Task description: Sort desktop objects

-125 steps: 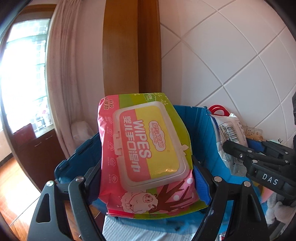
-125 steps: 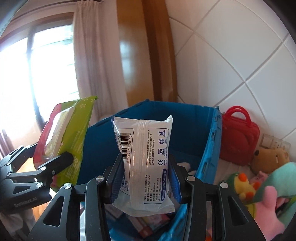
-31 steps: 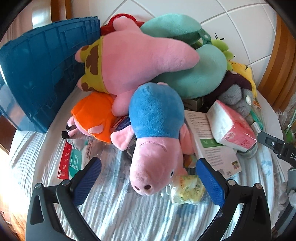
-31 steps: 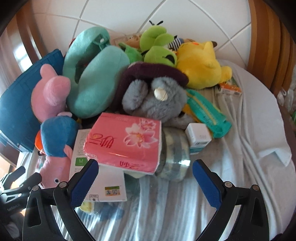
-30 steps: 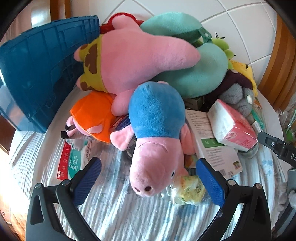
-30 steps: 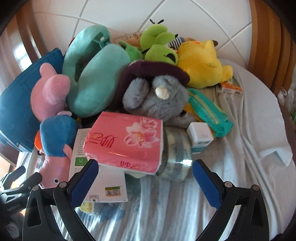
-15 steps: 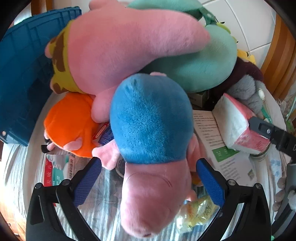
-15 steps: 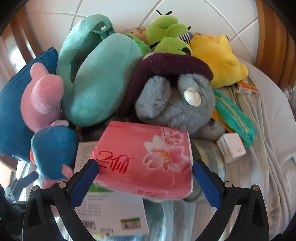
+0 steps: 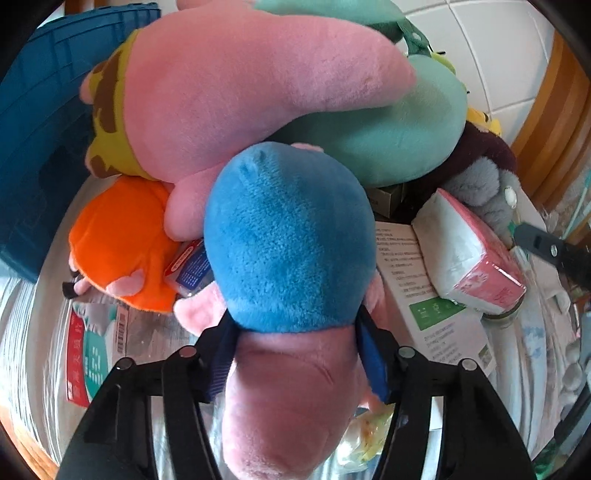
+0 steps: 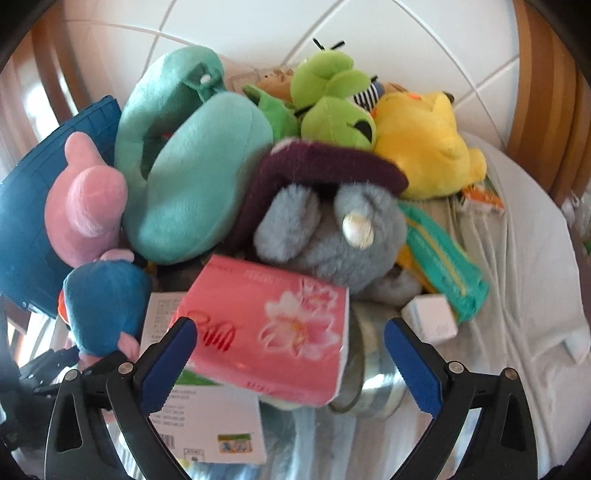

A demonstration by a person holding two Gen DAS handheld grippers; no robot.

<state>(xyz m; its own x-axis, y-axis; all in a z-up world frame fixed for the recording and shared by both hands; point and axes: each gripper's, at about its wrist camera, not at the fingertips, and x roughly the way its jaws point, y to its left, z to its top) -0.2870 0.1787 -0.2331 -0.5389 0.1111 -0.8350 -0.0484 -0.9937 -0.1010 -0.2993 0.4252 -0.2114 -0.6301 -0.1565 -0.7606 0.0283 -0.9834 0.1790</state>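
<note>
Surface: pale striped cloth (image 9: 155, 336) covered the table, white diagonal tile wall (image 10: 236, 22) behind, wood trim at the frame edges.
Crate: blue plastic crate (image 9: 40, 122) sat at upper left of the left wrist view, touching the plush pile.
Left gripper: left gripper (image 9: 295, 354) had just been closing; its blue pads were clenched on the pig plush (image 9: 288, 258), at the seam where the blue body meets the pink head, lower centre of frame.
Pig plush: blue body up-frame, pink snout toward the camera, lying against the pink starfish plush (image 9: 236, 92). Also visible at lower left of the right wrist view.
Neighbours: orange plush (image 9: 122, 243) left of the pig, teal neck pillow (image 9: 399, 140) upper right, white booklet (image 9: 424, 295) right of it.
Right gripper: right gripper (image 10: 291, 350) stood wide, released, gripping nothing.
Tissue pack: pink tissue pack (image 10: 273, 328) lay between the right pads, lower centre; left pad looked just at its edge, contact unclear; right pad stood apart from it. Pack rested on the white booklet and a clear tape roll (image 10: 373, 384).
Behind pack: grey plush (image 10: 332, 236) under a maroon hat (image 10: 321, 166), touching the pack's far edge.
Rear pile: green frog plush (image 10: 332, 107) and yellow plush (image 10: 424, 144) at upper right.
Small items: white box (image 10: 432, 325) and teal pouch (image 10: 443, 266) right of the tape roll.
</note>
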